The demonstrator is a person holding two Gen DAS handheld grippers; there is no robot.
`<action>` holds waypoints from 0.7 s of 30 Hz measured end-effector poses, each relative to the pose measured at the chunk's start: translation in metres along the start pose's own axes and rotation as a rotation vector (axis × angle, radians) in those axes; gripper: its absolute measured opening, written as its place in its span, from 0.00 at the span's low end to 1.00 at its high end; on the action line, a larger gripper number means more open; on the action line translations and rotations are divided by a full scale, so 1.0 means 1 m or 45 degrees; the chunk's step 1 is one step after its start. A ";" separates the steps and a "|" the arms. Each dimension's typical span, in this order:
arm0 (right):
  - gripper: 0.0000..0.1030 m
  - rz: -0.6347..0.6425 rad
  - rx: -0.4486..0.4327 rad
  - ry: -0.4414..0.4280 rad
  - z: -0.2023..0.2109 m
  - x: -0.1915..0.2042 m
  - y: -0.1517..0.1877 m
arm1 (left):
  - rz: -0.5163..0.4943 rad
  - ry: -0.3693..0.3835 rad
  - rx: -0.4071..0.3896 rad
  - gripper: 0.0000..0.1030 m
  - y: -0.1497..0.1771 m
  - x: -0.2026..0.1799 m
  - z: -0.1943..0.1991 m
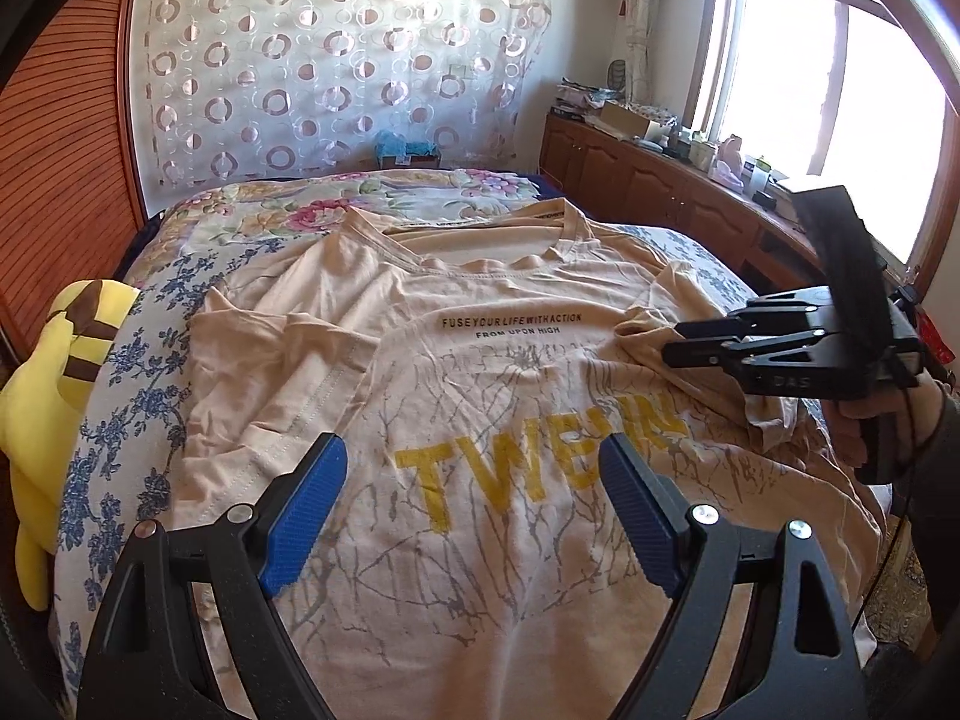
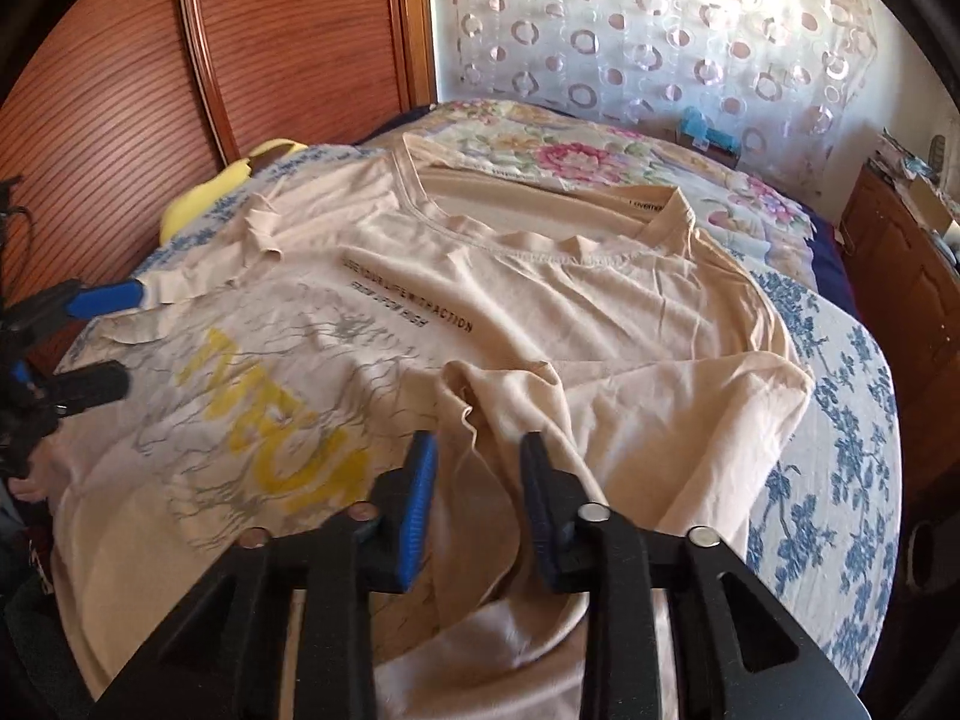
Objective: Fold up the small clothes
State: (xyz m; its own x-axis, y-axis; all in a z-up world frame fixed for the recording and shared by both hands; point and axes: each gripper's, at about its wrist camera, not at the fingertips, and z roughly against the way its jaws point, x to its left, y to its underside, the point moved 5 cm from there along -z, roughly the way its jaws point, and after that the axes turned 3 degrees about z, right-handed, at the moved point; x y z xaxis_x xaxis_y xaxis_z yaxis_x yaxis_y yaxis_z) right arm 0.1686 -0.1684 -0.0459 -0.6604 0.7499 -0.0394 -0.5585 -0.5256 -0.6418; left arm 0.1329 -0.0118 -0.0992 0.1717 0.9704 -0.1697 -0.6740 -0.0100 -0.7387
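On bed [image 1: 120, 396], nearest: left gripper [image 1: 474, 516] spread wide above shirt [image 1: 510, 360] hem, blue pads [image 1: 306, 516] apart, nothing between. Right gripper [image 2: 477, 504] partly parted, folded sleeve [image 2: 510, 396] bunched between pads; contact unclear. Shirt beige, flat, front up, yellow letters [image 1: 540, 468], collar [image 1: 480, 264] far. Left sleeve [image 1: 270, 360] spread on blue-flowered sheet. Yellow plush [image 1: 54, 396] at left edge beside wood panel [image 1: 66, 168]. Beyond: floral quilt [image 1: 336, 204], circle curtain [image 1: 336, 54], cabinet [image 1: 648, 174], window [image 1: 840, 78].
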 end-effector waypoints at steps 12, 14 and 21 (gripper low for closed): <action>0.05 0.076 -0.090 -0.333 0.000 0.067 -0.031 | 0.053 -0.078 -0.033 0.84 -0.022 0.051 0.003; 0.23 0.103 -0.096 -0.298 0.000 0.068 -0.034 | 0.071 -0.084 -0.038 0.84 -0.029 0.063 0.001; 0.50 0.026 -0.136 -0.058 0.000 0.016 -0.037 | 0.081 -0.122 -0.017 0.84 -0.050 0.101 -0.017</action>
State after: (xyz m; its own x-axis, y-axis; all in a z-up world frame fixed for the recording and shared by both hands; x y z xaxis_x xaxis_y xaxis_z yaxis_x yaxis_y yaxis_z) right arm 0.1783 -0.1368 -0.0230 -0.6944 0.7193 -0.0199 -0.4898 -0.4928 -0.7192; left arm 0.1964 0.0822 -0.0905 0.0589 0.9863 -0.1543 -0.6717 -0.0752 -0.7370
